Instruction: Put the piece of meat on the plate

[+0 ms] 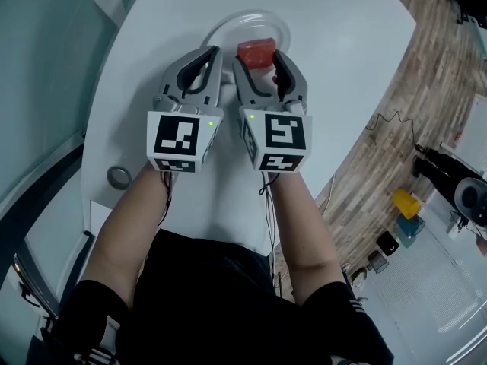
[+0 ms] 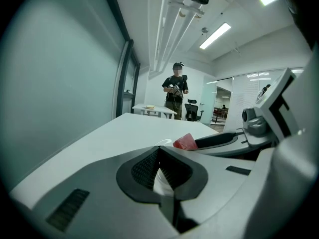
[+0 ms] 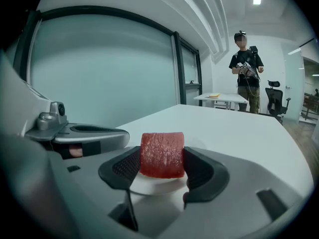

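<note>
Right gripper [image 3: 160, 167]: jaws clamped on the piece of meat [image 3: 162, 154], one pad against each side face.
Left gripper [image 2: 160, 170]: jaws pressed together, nothing between them.
Piece of meat: red block standing upright between the right pads, over the middle of the plate [image 1: 225, 23]; whether it touches the plate is unclear.
Plate: round, pale, on the white table [image 1: 335, 59], under both grippers' tips.
Arms: left forearm [image 1: 128, 226] and right forearm [image 1: 301, 230] reach forward in parallel, with the grippers just beside each other.

Right gripper [image 1: 257, 61] — jaws on meat [image 1: 256, 50], over plate [image 1: 227, 24]; left gripper [image 1: 212, 55] beside, jaws together
</note>
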`<state>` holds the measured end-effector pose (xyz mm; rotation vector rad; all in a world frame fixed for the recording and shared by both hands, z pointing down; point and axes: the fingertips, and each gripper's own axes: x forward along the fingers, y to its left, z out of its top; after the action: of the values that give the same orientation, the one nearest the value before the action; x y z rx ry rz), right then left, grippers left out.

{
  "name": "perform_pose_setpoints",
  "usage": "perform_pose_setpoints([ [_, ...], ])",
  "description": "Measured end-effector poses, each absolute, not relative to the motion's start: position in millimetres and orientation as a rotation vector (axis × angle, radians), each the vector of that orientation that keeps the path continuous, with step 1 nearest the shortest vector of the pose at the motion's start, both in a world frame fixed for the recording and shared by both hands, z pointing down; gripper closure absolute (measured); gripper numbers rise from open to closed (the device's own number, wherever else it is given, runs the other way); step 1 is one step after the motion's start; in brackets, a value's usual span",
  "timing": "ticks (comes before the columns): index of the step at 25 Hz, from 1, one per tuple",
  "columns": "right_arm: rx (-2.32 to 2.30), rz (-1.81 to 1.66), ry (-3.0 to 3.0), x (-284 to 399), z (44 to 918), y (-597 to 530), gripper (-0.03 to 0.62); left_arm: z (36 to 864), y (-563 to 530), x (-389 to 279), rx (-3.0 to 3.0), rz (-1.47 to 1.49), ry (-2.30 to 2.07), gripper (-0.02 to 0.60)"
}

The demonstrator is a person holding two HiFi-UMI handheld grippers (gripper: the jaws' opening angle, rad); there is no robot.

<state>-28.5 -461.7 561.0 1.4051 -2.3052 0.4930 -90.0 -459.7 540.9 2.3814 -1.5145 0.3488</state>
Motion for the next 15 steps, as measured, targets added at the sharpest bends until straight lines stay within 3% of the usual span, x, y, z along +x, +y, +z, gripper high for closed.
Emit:
perform_pose_setpoints([
  [15, 1.375, 0.468, -2.244, -40, 574, -470, 0.319, 547, -457, -89, 2.372, 0.35, -1.486, 0.578],
])
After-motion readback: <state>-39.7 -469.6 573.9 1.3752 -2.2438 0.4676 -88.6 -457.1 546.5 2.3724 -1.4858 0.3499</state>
